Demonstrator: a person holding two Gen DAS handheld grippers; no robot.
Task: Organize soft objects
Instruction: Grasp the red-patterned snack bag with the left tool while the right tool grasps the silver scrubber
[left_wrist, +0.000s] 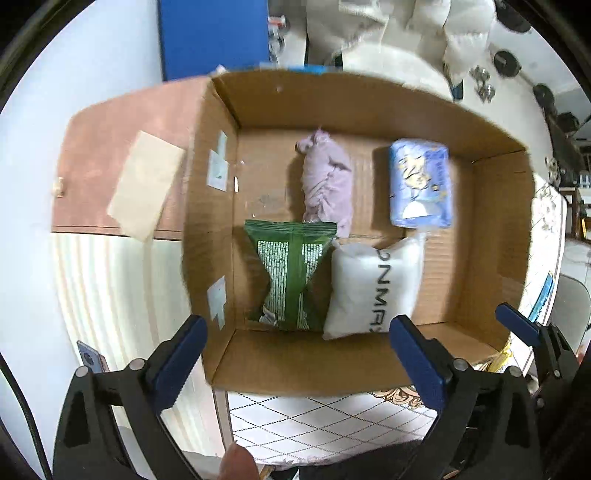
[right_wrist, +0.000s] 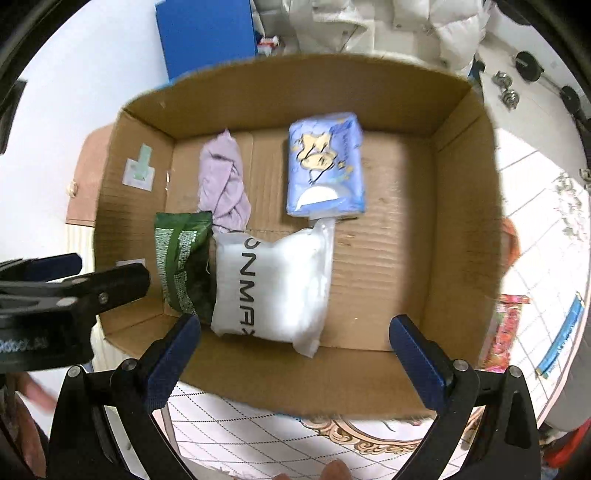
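Note:
An open cardboard box (left_wrist: 491, 236) (right_wrist: 461, 236) holds a lilac cloth (left_wrist: 327, 181) (right_wrist: 223, 181), a blue tissue pack (left_wrist: 421, 182) (right_wrist: 327, 164), a green pouch (left_wrist: 291, 277) (right_wrist: 183, 262) and a white pillow pack (left_wrist: 369, 288) (right_wrist: 273, 284). My left gripper (left_wrist: 299, 332) is open and empty, above the box's near wall. My right gripper (right_wrist: 295, 328) is open and empty over the box's near edge. The right gripper shows at the right in the left wrist view (left_wrist: 517, 325); the left gripper shows at the left in the right wrist view (right_wrist: 92, 277).
The box stands on a patterned cloth (left_wrist: 332, 421) (right_wrist: 295, 435). A pink cabinet top (left_wrist: 110, 147) with a beige paper (left_wrist: 144, 184) lies to the left. A red snack pack (right_wrist: 506, 332) lies right of the box. White padded fabric (right_wrist: 369, 22) is behind.

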